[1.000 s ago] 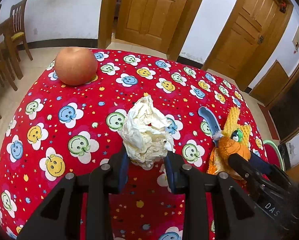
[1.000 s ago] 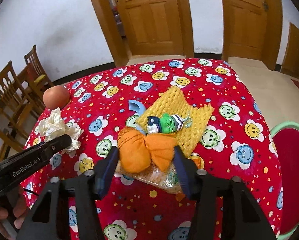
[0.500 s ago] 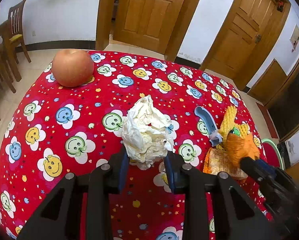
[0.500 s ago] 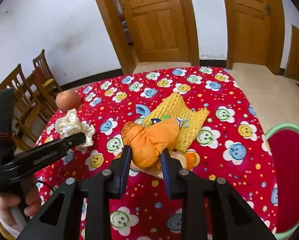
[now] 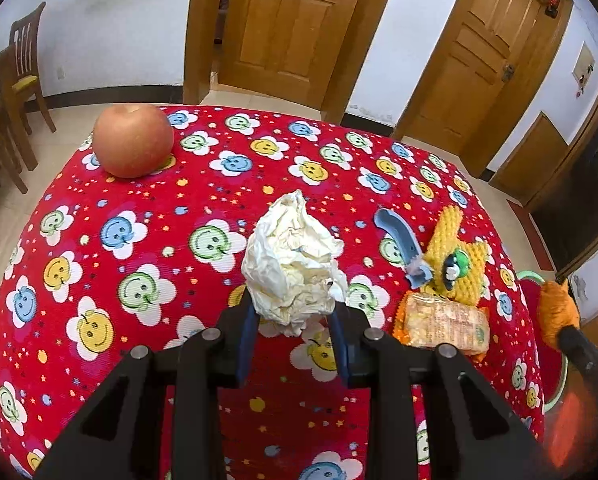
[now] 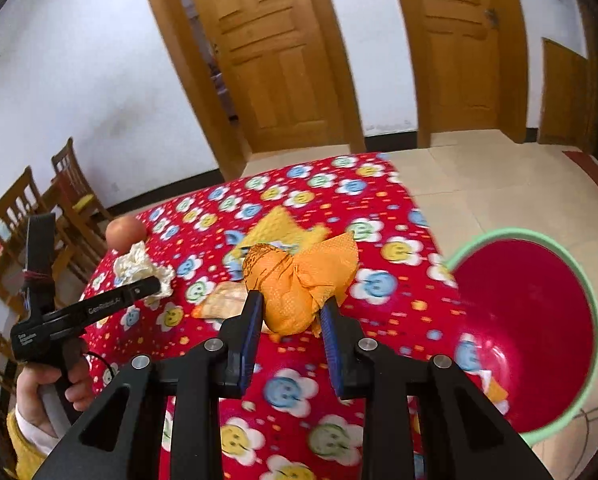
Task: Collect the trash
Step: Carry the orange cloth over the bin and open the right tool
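walls white | floor pale tile (image 6: 479, 168) | wooden doors (image 5: 287, 28) — wooden chairs (image 5: 23, 76) left

Red smiley-print tablecloth (image 5: 147, 248) bearing an apple (image 5: 133, 140), blue scoop (image 5: 403, 245), yellow foam net (image 5: 469, 252), snack packet (image 5: 445, 326)

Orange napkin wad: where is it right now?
The orange napkin wad is clamped in the right gripper, above the table's right edge, beside the red basin. In the left wrist view it shows at far right.
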Motion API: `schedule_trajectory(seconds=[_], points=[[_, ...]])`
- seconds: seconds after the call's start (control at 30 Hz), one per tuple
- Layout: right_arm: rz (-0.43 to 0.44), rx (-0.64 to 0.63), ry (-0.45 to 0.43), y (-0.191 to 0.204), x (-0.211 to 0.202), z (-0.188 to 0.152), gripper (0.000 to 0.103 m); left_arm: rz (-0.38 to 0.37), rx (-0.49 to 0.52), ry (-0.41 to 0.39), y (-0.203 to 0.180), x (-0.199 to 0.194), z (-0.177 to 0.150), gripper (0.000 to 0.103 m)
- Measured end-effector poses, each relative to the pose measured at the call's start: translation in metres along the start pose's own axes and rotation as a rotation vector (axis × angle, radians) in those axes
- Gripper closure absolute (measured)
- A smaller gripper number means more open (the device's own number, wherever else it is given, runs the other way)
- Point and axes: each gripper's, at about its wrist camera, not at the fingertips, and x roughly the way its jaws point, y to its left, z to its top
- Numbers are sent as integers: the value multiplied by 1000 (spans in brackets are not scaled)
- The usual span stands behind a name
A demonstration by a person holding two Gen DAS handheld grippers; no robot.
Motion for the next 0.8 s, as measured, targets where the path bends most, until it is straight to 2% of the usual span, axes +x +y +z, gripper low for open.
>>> schedule_trajectory(seconds=[0.4, 0.8], points=[[-106, 159, -32, -72, -35, -20, 74, -41, 61, 1, -33, -8, 0, 71], [-158, 281, -27, -126, -42, -42, 74, -127, 144, 35, -84, -33, -14, 71]])
